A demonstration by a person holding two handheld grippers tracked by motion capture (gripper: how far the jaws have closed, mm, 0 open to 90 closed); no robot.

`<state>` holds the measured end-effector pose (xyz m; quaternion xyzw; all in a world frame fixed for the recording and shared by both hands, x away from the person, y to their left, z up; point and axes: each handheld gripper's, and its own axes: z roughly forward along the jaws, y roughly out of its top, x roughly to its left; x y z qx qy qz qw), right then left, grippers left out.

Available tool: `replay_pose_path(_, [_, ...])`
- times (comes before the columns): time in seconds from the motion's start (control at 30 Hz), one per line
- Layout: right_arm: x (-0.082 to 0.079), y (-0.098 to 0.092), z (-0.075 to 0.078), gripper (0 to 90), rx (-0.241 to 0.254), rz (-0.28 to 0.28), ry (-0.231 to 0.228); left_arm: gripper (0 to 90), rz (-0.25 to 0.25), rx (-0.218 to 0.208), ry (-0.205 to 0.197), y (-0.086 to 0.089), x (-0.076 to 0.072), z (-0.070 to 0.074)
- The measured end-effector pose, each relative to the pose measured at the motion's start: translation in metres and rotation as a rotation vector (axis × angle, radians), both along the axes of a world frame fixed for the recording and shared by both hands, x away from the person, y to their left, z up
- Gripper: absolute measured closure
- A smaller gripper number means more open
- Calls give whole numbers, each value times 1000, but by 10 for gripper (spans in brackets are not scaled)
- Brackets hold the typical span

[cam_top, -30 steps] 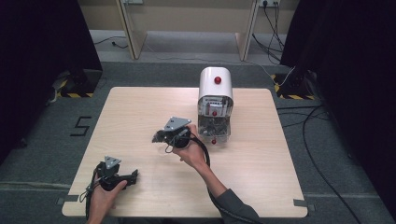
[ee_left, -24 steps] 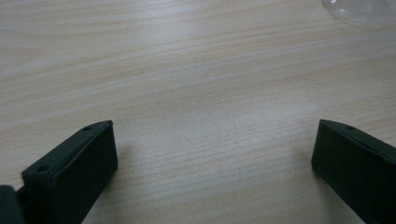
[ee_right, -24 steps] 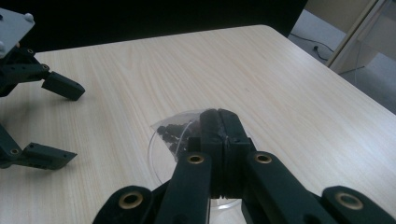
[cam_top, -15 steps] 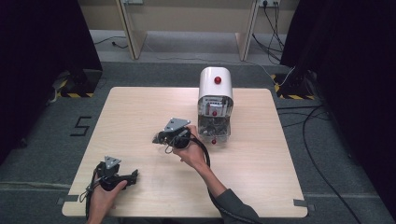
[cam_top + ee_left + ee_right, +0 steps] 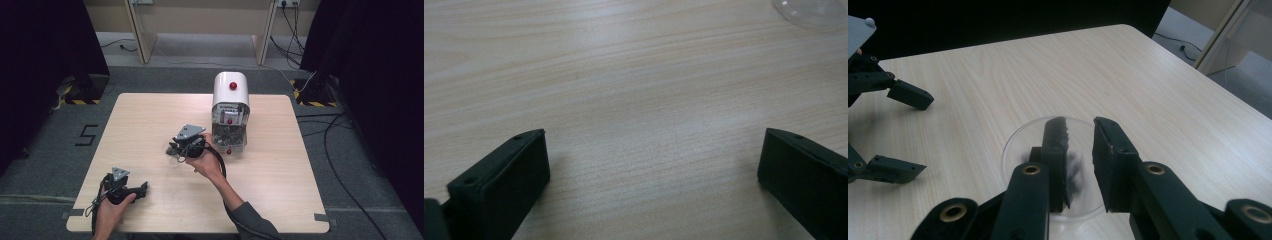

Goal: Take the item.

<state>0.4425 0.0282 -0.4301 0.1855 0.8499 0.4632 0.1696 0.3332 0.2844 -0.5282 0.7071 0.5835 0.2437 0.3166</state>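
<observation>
The table (image 5: 150, 120) is carrying everything under inspection, and the white machine (image 5: 230, 95), with its red button on top, is standing toward the far middle of the board and serving here as the reference point. The right gripper (image 5: 172, 150) is hovering just to the near left of the machine. Its jaws are pointing away from the machine and down toward the board, which is putting them directly over the work. Seen from its own camera, the right gripper (image 5: 1079, 125) is showing a narrow gap. The jaws have just been opening, and nothing is being pressed between the pads. In my judgement, this is a release of the piece rather than a fresh grasp. The left gripper (image 5: 142, 189) is resting well away from the machine, at the near left corner. It appears to be parked there so that it is not crowding the working hand. Its jaws (image 5: 654, 137) are standing wide apart with only bare wood between them. The clear round dish (image 5: 1018, 145) is lying flat on the board to the near left of the machine, directly beneath the right gripper's jaws. Its rim (image 5: 811, 9) is also showing in the left gripper view.
</observation>
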Motion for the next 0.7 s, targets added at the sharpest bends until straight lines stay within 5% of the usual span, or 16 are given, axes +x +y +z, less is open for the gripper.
replay_pose_path(0.7, [-4, -20, 8, 661, 45, -32, 7, 0, 0, 0, 0, 0, 0, 0])
